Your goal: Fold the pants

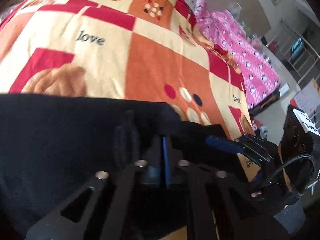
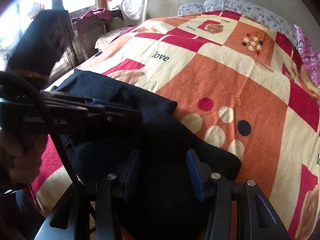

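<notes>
Dark pants [image 2: 152,132] lie on the near edge of a patterned bed blanket [image 2: 230,76], the left hand-held gripper [image 1: 163,150] pressed together on their fabric, the right hand-held gripper [image 2: 163,168] spread over them (likely mid-fold); next, the right must pinch cloth.

Dark navy, nearly black pants [image 2: 160,124], folded into a thick flat bundle, lying at the near edge of a bed on a red, orange and cream patchwork blanket [image 2: 230,76]. Showing a ribbed weave plus a seam or belt loop standing up on top. Stretching diagonally across the blanket, upper corner squared off, folded edges looking pretty tidy.
</notes>
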`<state>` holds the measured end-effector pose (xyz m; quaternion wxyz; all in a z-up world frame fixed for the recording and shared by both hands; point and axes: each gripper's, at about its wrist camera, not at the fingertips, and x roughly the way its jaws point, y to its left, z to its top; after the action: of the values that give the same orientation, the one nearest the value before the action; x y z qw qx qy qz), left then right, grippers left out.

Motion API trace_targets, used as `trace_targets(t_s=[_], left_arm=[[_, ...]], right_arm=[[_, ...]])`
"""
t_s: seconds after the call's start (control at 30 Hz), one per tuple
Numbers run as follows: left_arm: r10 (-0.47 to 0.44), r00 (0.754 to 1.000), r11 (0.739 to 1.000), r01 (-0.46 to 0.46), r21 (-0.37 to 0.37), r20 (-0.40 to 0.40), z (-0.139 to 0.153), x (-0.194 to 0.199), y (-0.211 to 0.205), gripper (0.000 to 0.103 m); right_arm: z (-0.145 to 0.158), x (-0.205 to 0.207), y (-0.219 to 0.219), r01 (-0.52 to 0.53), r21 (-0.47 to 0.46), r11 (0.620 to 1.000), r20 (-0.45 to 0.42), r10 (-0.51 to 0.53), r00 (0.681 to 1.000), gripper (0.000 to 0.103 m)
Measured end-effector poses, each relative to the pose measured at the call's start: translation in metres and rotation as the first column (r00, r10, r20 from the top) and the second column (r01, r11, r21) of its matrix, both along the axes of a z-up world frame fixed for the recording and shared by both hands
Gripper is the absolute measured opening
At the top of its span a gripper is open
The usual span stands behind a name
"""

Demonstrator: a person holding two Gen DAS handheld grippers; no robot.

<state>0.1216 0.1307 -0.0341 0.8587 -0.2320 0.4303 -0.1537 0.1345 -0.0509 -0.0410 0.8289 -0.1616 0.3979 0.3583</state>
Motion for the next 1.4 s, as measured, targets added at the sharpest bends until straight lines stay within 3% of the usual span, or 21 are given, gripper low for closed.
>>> trace_targets(t_s=[0.07,0.2,0.33,0.53,0.73,0.8,0.97,1.03,1.13,1.17,1.27,1.3,1.4], left_arm=[[0.003,1.000,1.000,-0.003,-0.007,0.023,-0.004,-0.003,0.002,0.003],[0.018,0.997,0.993,-0.026,0.112,0.070,0.002,-0.011,-0.012,0.003],[0.025,0.997,0.996,-0.031,0.088,0.070,-0.005,-0.007,-0.001,0.003],[0.035,0.996,0.996,-0.041,0.076,0.076,-0.009,-0.016,0.005,0.003],[0.033,0.996,0.995,-0.041,0.093,0.083,-0.008,-0.020,0.004,0.003],[0.037,0.996,0.995,-0.045,0.091,0.085,-0.008,-0.023,0.005,0.003],[0.048,0.994,0.994,-0.057,0.091,0.095,-0.009,-0.029,0.006,0.003],[0.049,0.994,0.995,-0.057,0.082,0.099,-0.010,-0.028,0.007,0.003],[0.049,0.994,0.997,-0.055,0.053,0.101,-0.013,-0.028,0.010,0.003],[0.049,0.993,0.997,-0.054,0.046,0.103,-0.013,-0.028,0.011,0.003],[0.049,0.992,0.998,-0.053,0.035,0.114,-0.013,-0.032,0.014,0.002],[0.052,0.992,0.998,-0.056,0.030,0.119,-0.012,-0.034,0.015,0.002],[0.076,0.987,0.996,-0.082,0.035,0.144,-0.005,-0.054,0.020,0.003]], right_arm=[[0.001,-0.001,0.002,-0.001,-0.006,1.000,0.007,0.001,1.000,0.048],[0.011,-0.007,-0.004,-0.016,-0.027,1.000,0.012,0.016,1.000,0.048],[0.031,-0.024,-0.036,-0.054,-0.049,0.997,0.058,0.057,0.997,0.048],[0.032,-0.041,-0.079,-0.115,0.002,0.993,0.042,0.115,0.992,0.048],[0.023,-0.032,-0.065,-0.224,0.134,0.965,-0.013,0.228,0.974,0.048],[0.005,-0.024,-0.052,-0.231,0.057,0.971,-0.048,0.234,0.971,0.049],[0.008,-0.024,-0.050,-0.251,0.050,0.967,-0.087,0.255,0.963,0.051],[0.021,-0.023,-0.048,-0.265,0.039,0.964,-0.068,0.267,0.961,0.050],[0.041,-0.002,-0.049,-0.195,0.091,0.976,0.019,0.195,0.981,0.050],[0.039,0.007,-0.046,-0.173,0.084,0.981,0.010,0.173,0.985,0.050],[0.001,0.028,-0.026,-0.164,-0.034,0.986,-0.114,0.159,0.981,0.053],[0.001,0.025,-0.024,-0.169,-0.021,0.985,-0.074,0.167,0.983,0.056],[0.006,0.026,-0.012,-0.162,-0.088,0.983,-0.093,0.154,0.984,0.055]])
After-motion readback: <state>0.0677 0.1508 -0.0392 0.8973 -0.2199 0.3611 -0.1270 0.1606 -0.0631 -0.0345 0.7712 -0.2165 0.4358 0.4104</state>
